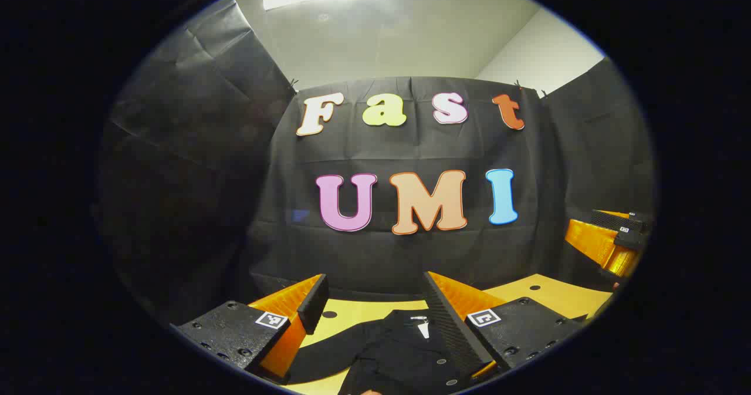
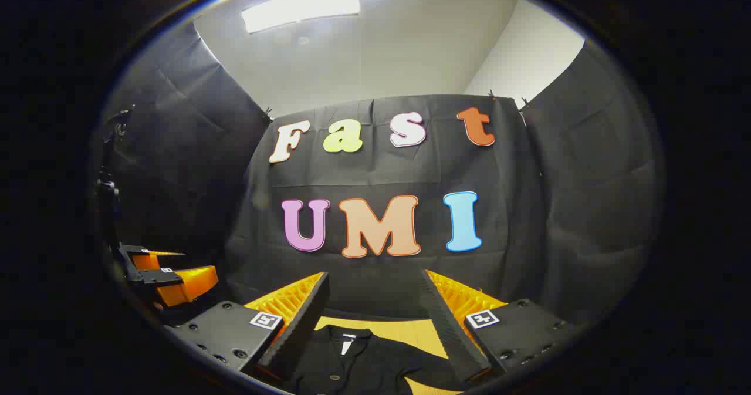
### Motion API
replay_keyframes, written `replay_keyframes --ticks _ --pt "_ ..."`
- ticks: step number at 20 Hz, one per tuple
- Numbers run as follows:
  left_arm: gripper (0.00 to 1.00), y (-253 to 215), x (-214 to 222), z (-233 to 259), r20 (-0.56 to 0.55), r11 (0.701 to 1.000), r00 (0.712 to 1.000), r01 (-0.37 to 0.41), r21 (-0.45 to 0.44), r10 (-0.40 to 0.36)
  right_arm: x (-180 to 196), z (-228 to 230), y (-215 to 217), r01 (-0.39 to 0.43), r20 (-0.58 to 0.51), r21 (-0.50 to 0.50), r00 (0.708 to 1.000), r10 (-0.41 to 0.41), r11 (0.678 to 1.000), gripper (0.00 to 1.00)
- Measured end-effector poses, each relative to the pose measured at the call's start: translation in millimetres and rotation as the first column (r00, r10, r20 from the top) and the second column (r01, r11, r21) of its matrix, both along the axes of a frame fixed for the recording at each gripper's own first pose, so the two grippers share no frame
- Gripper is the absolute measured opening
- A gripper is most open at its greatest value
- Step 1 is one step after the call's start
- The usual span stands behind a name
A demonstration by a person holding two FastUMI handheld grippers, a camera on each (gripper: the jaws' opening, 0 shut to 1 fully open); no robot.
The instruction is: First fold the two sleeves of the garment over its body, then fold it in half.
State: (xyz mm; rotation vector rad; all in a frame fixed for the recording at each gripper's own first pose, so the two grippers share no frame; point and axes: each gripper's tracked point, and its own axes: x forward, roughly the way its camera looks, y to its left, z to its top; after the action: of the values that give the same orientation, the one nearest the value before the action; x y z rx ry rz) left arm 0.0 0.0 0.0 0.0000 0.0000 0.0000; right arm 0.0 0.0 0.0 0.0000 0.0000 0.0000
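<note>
A black buttoned garment [image 1: 393,351] lies flat on the yellow table [image 1: 545,295], collar toward the far wall, one sleeve stretching out to the left. My left gripper [image 1: 375,292] hovers above it, open, with nothing between its fingers. The right gripper view has the same garment [image 2: 364,360] below my right gripper [image 2: 374,292], which is also open and holds nothing. The right gripper [image 1: 607,239] appears far off at the right edge of the left gripper view. The left gripper [image 2: 170,277] appears at the left edge of the right gripper view.
Black cloth walls close the booth on three sides just behind the table's [image 2: 410,327] far edge. A dark stand [image 2: 108,195] rises at the left of the right gripper view.
</note>
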Motion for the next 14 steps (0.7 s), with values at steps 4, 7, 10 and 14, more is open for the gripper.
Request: replay_keyframes --ticks 4,7,10,14 --pt "0.95 3 2 3 0.009 1.000 1.000 -0.003 -0.007 0.003 5 1 3 -0.012 -0.006 0.002 1.000 0.012 1.000 0.99" --pt "0.97 3 3 4 0.012 1.000 1.000 0.002 0.000 -0.002 9 -1 5 -0.019 -0.008 0.009 1.000 0.019 1.000 0.98" --pt "0.97 6 3 0 0.000 1.000 1.000 0.003 -0.007 -0.003 12 -4 10 -0.030 -0.016 0.010 0.999 0.031 0.999 0.96" --pt "0.96 10 3 -4 -0.011 1.000 1.000 0.001 -0.012 -0.001 10 -1 12 -0.028 0.000 -0.001 1.000 0.028 1.000 0.99"
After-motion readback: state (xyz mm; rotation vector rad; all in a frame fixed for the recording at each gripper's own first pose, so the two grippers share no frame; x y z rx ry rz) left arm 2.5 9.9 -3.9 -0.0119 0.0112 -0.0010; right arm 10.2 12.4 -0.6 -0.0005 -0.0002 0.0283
